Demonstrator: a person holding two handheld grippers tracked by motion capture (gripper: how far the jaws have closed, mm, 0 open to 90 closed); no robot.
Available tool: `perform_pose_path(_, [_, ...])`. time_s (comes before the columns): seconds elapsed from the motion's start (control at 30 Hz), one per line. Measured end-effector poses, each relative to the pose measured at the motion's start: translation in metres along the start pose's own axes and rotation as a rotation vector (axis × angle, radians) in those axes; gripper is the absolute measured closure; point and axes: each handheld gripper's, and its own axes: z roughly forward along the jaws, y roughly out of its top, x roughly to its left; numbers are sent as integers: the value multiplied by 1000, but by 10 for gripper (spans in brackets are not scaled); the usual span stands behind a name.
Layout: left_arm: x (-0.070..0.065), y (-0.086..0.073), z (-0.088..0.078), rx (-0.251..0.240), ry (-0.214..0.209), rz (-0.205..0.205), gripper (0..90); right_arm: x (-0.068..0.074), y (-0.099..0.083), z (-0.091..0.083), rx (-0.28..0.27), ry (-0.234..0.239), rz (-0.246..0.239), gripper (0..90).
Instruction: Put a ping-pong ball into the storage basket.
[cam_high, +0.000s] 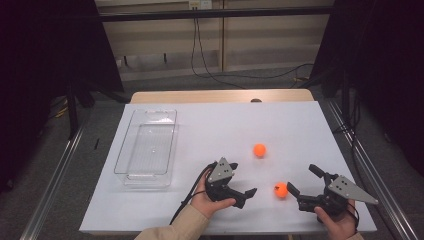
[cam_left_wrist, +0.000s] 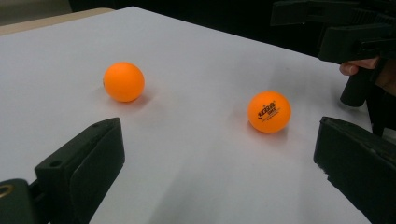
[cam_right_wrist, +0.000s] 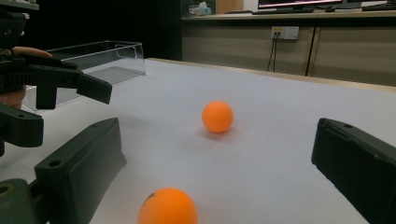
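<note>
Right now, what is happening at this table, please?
A person holds a two-jaw gripper in each hand over a white table. Both the left gripper and the right gripper are open and hold nothing. Two orange balls lie loose on the table: the near ball sits between the grippers, close to the right one, and the far ball lies beyond it. A clear plastic bin, empty, stands at the left.

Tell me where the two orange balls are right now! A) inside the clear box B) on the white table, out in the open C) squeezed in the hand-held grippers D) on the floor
B: both the far orange ball and the near orange ball sit on the white table, apart from the empty clear box.
</note>
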Motion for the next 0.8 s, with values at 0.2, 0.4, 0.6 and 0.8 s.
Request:
perform_pose_path(0.2, [-2,1,4,5,-4,-3,17,0,0,0,1,1,-3,15])
perform_pose_path(0.4, [-3,1,9,22,-8,6,18,0,0,0,1,0,-3,15])
perform_pose_path(0.6, [-6,3,14,33,-11,5,18,0,0,0,-1,0,-2,15])
perform_pose_path(0.8, [-8,4,18,44,-13,11,18,-1,0,0,-1,-1,-1,15])
